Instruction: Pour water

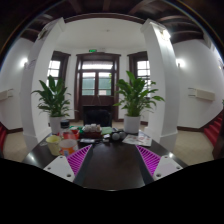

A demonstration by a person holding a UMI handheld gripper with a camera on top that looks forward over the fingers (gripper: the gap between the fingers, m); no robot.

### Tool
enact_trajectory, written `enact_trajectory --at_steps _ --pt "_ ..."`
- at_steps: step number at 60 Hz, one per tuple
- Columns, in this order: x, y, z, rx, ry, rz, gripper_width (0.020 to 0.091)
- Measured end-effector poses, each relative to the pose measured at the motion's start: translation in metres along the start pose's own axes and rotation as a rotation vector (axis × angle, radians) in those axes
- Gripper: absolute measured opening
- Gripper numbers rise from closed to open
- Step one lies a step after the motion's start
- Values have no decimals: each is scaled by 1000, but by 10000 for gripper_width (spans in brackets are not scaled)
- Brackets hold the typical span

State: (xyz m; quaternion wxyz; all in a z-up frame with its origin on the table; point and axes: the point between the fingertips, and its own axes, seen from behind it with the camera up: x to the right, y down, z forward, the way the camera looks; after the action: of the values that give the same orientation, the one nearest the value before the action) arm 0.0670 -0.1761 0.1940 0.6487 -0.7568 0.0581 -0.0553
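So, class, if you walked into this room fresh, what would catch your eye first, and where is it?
Probably the two big potted plants: one left of the dark door, the other to its right. Nearer, a dark table lies ahead of the open gripper, with cups and small items at its far edge, beyond the fingers.

Open gripper (pixel 113 160) fingers hover above a dark table (pixel 112 165), 2 potted plants (pixel 133 100) beyond.
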Motion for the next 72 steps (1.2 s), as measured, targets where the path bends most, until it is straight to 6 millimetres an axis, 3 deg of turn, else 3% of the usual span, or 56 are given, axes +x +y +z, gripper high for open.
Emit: enact_trajectory --at_steps 10,11,12,14,19,25,32,46,49,50,55,72 --pt "-69 25 -9 16 -180 2 849" --pt "-74 14 -8 16 -192 -1 851" --pt "-85 30 -7 22 -204 -2 849" --pt "-98 35 -6 30 -222 -5 857" --pt "-126 41 5 44 -264 -19 856" --pt "-146 48 25 33 -279 -31 853" --pt "-155 44 55 45 -274 -20 850" --pt "-161 41 99 20 -269 6 761" --pt "-163 41 102 15 -267 8 714" --pt "-163 41 103 17 -268 7 656" --pt "-169 43 102 25 -282 -9 534" --pt "-168 42 106 51 -248 -33 387"
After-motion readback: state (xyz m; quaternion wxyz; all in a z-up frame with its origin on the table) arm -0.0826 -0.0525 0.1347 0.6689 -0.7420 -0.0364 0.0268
